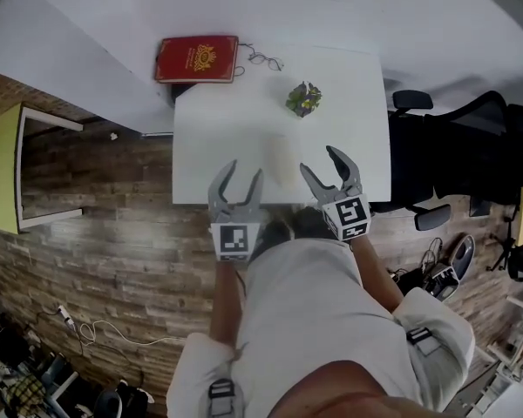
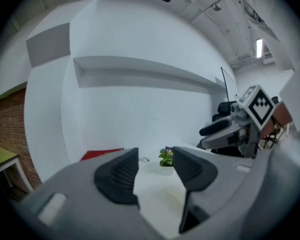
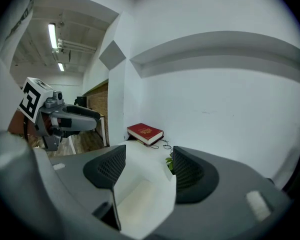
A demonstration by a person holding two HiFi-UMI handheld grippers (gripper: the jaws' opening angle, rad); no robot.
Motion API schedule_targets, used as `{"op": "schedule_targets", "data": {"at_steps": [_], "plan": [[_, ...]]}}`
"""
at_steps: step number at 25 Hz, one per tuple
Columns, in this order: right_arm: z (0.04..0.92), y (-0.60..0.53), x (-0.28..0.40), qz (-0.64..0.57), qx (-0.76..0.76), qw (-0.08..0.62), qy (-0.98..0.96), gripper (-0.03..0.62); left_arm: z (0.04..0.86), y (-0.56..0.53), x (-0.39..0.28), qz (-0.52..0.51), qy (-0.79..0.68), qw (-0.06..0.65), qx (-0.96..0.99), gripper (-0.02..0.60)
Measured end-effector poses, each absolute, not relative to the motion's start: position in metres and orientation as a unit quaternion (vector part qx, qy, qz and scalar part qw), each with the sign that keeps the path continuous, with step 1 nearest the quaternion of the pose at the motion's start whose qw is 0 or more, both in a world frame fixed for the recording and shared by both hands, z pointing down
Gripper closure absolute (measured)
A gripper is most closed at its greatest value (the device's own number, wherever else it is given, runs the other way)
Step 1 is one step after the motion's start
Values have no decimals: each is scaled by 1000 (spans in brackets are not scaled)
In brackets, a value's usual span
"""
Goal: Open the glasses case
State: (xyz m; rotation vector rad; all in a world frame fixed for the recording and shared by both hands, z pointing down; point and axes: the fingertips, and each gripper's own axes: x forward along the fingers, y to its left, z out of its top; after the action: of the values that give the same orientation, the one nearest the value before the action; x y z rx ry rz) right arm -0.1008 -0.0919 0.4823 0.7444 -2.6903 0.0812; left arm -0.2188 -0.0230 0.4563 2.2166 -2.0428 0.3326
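Cream glasses case (image 1: pixel 281 158) lies on white table (image 1: pixel 209 120) near its front edge, long axis running away from the person, approx. between both grippers & just ahead of them. Left gripper (image 1: pixel 244 171): jaws apart, nothing in them; case sits to its right. Right gripper (image 1: pixel 319 160): jaws apart too, empty. Case is to its left & shows thru its jaw gap, so right looks better lined up. Neither touches it.

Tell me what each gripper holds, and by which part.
Nothing: left gripper and right gripper are open and empty; case lies on the table.
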Motion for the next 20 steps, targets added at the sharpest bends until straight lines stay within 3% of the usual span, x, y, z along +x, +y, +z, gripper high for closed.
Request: {"op": "schedule_targets", "data": {"at_steps": [20], "plan": [[608,-104,-116,123,178,282,-935,307,559,-79,-212,224,-614,119,748,367]]}}
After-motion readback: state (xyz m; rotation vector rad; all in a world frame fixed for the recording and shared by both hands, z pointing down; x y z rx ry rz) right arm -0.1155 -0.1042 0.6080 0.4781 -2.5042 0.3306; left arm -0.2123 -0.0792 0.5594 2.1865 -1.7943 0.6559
